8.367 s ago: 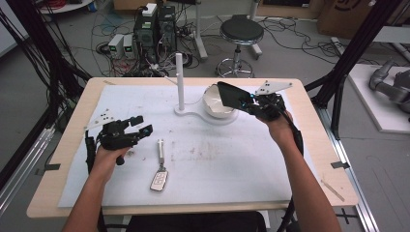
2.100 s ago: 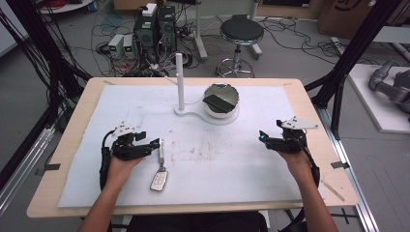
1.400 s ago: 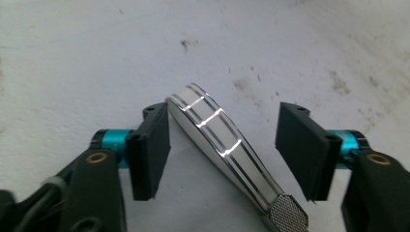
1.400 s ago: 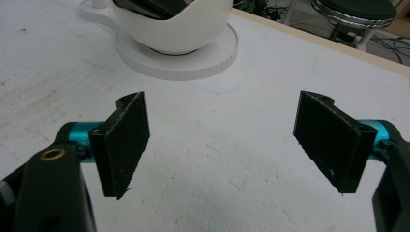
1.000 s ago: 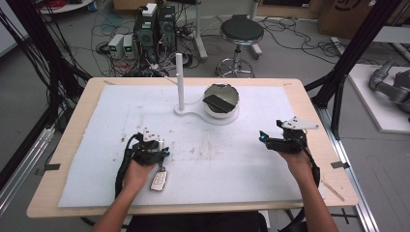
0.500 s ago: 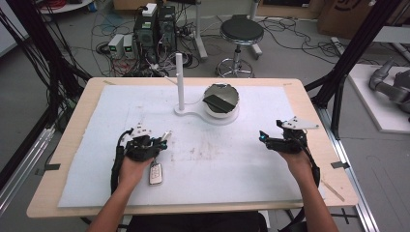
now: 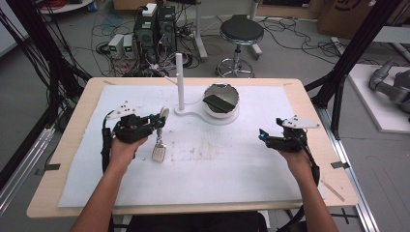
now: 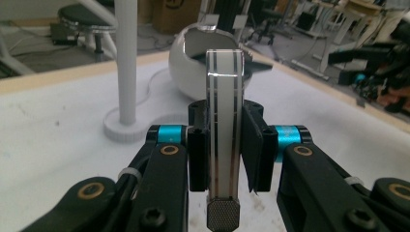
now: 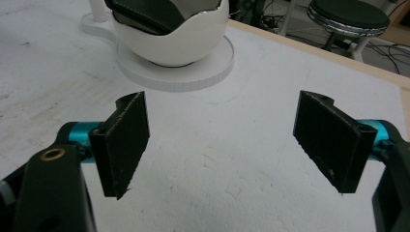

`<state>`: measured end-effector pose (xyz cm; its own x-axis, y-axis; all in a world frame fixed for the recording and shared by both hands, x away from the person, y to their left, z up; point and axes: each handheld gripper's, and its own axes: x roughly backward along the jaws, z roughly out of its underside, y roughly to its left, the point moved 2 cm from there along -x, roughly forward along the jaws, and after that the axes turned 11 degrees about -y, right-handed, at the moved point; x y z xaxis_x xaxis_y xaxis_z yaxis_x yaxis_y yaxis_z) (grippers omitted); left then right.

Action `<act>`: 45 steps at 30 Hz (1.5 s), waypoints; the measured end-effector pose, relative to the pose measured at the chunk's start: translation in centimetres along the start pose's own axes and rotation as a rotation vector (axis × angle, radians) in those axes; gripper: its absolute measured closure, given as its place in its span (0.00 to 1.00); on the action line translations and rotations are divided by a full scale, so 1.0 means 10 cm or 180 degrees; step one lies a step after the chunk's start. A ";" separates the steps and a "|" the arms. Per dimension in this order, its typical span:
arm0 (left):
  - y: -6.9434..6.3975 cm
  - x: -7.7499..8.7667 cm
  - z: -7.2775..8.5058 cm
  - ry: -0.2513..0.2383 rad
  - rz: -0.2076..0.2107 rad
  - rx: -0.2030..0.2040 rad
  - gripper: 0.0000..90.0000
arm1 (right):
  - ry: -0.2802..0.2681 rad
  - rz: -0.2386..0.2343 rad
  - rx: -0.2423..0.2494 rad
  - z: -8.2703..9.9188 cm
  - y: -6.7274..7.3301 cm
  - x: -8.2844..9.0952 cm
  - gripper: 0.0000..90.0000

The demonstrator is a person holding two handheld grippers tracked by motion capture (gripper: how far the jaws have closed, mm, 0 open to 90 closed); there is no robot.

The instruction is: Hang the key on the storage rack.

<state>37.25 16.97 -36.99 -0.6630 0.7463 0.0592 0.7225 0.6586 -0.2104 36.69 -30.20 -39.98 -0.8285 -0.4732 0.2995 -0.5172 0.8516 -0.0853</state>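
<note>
Left gripper view: left claw (image 8: 225, 159) clamped on white key fob (image 8: 223, 116). Right claw (image 9: 222, 145) wide open over bench (image 9: 251, 159).

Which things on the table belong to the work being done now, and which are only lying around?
Belong to the work:
- left gripper, shut on the key strap
- car key, hanging below that strap
- white post on the stand

Only lying around:
- white bowl with a dark wallet inside
- right gripper, open
- stool
</note>
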 end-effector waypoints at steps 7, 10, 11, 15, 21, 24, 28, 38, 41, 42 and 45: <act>0.12 -0.14 -0.26 -0.0128 0.0171 0.0123 0.83 | 0.0008 -0.0009 -0.0007 0.00 0.01 -0.01 0.23; 0.17 -0.24 -0.37 -0.0131 0.0229 0.0168 0.83 | 0.0003 -0.0023 0.0004 0.00 0.02 -0.02 0.23; 0.18 -0.27 -0.41 -0.0130 0.0249 0.0180 0.83 | 0.0009 -0.0018 0.0011 0.00 0.02 -0.03 0.23; 0.24 -0.41 -0.54 -0.0169 0.0348 0.0188 0.83 | 0.0002 -0.0026 0.0018 -0.01 0.02 -0.03 0.23; 0.37 -0.61 -0.61 -0.0137 0.0468 0.0291 0.82 | 0.0001 -0.0026 -0.0007 0.00 0.01 -0.03 0.23; 0.39 -0.69 -0.64 -0.0126 0.0513 0.0317 0.82 | 0.0004 -0.0022 -0.0005 0.01 -0.01 -0.02 0.23; 0.43 -0.78 -0.66 -0.0114 0.0531 0.0415 0.82 | 0.0005 -0.0010 -0.0013 0.02 -0.03 -0.01 0.23; 0.57 -0.88 -0.59 -0.0176 0.0512 0.0634 0.82 | -0.0003 -0.0020 -0.0020 0.03 -0.05 0.01 0.23; 0.59 -0.90 -0.56 -0.0148 0.0529 0.0669 0.82 | 0.0006 -0.0022 -0.0017 0.03 -0.06 0.01 0.23; 0.60 -0.91 -0.55 -0.0129 0.0526 0.0676 0.82 | 0.0006 -0.0024 -0.0017 0.03 -0.06 0.01 0.23; 0.63 -0.91 -0.53 -0.0151 0.0511 0.0713 0.82 | 0.0010 -0.0029 -0.0020 0.03 -0.06 0.01 0.24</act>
<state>48.92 14.81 -33.64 -0.5559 0.8305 -0.0370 0.7612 0.4906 -0.4242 36.86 -30.80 -40.23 -0.8231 -0.4803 0.3031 -0.5234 0.8486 -0.0765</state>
